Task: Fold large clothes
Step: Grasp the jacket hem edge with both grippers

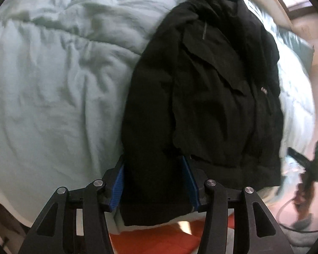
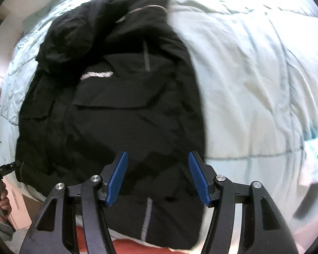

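Observation:
A large black jacket [image 1: 212,89] lies spread on a pale green quilt [image 1: 53,84], its hem hanging over the near edge of the bed. In the left wrist view my left gripper [image 1: 154,169] is shut on a thick fold at the jacket's left side, and the cloth fills the gap between the blue pads [image 1: 117,188]. In the right wrist view the same jacket [image 2: 116,105] shows a white logo and grey reflective strips. My right gripper [image 2: 158,163] hovers open over its lower right part. Both pad faces are bare.
The quilt [image 2: 254,84] stretches wide to the right of the jacket. A white item with blue print [image 2: 313,163] lies near the bed's right edge. An orange floor covering [image 1: 154,239] shows below the bed edge. A hand [image 2: 2,201] is at the far left.

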`<state>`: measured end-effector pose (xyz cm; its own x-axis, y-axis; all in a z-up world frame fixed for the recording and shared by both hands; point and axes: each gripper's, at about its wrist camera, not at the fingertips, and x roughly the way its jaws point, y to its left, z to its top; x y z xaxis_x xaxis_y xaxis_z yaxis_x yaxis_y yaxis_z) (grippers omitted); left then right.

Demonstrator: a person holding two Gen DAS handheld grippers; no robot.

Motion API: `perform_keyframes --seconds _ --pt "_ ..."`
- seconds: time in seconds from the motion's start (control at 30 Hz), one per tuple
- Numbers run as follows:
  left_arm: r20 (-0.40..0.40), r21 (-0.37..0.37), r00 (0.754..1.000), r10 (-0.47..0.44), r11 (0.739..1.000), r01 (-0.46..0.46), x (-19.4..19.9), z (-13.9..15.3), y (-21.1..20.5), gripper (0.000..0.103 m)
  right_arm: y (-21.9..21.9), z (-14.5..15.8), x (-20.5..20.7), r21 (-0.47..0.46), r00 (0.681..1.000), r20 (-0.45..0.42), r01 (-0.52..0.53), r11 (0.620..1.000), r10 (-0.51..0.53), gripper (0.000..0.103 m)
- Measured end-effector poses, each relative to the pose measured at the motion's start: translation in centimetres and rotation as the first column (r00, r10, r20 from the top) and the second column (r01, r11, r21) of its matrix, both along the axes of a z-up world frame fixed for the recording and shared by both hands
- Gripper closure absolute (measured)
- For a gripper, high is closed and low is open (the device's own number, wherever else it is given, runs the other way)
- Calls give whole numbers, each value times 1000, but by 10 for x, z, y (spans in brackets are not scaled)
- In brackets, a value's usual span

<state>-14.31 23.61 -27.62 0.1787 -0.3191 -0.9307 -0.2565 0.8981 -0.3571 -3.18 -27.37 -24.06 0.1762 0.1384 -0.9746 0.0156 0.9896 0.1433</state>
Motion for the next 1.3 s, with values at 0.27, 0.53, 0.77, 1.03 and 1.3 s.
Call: perform_keyframes --seconds 0.27,0.53,0.77,1.03,1.3 --pt "105 -38 993 -45 998 49 10 26 -17 71 -48 -30 -36 78 985 -137 118 990 -106 39" --pt "20 -61 1000 -10 998 11 3 -5 -19 58 -39 -42 -64 153 977 -180 144 978 -115 64" --pt "174 -179 984 -40 981 72 5 41 -22 74 -18 -4 -62 199 994 -109 29 979 -7 79" --pt "17 -206 1000 -21 978 24 5 -16 -33 58 -16 -50 -54 291 973 -224 117 950 -51 61" --pt "135 -228 989 57 973 -25 12 18 -23 84 -2 -12 -38 274 994 -110 48 960 -18 86"
